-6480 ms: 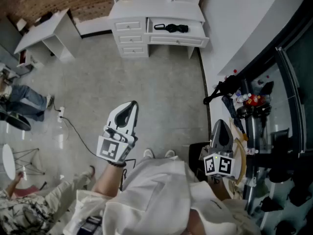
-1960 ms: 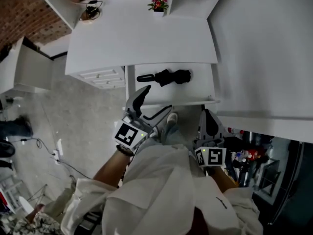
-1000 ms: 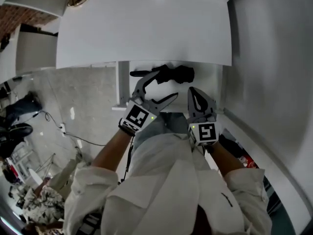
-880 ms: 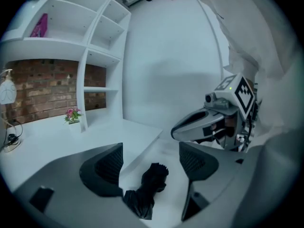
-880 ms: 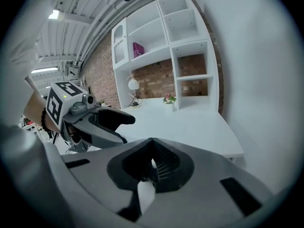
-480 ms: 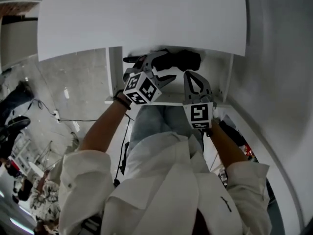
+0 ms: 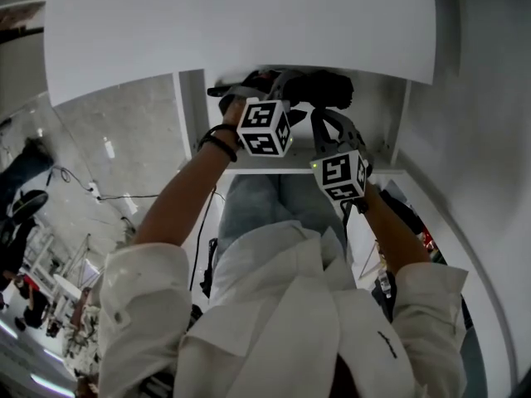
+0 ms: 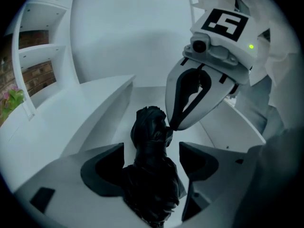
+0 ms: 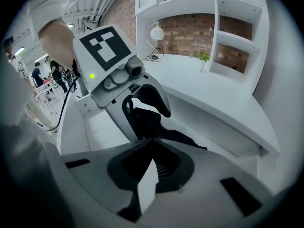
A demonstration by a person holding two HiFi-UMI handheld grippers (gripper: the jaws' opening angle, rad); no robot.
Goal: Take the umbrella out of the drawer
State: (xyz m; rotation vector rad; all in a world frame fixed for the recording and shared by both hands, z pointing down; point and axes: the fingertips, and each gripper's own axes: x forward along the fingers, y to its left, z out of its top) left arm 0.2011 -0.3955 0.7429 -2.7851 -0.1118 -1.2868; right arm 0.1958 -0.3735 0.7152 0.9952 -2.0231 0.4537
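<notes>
A folded black umbrella (image 7: 322, 86) lies in the open white drawer (image 7: 189, 114) under the desk top (image 7: 241, 31). My left gripper (image 7: 272, 81) reaches into the drawer, its jaws on both sides of the umbrella's (image 8: 151, 127) body, pressing the fabric. In the right gripper view the left gripper (image 9: 148, 104) straddles the dark bundle (image 9: 180, 137). My right gripper (image 7: 319, 114) is shut beside it, and its tip (image 8: 172, 126) touches the umbrella's far end. The handle end sticks out left, partly hidden by the left gripper.
The desk top overhangs the drawer's back. Shelves with a plant (image 9: 204, 56) and a lamp (image 9: 156, 32) stand on the desk. My legs (image 7: 265, 206) are right below the drawer front. A cable (image 7: 124, 197) runs over the floor at the left, with people far left.
Both grippers moved forward into the drawer. The left gripper's jaws, wide apart half a second ago, now sit closed around the umbrella. The right gripper's tip came up against it.
</notes>
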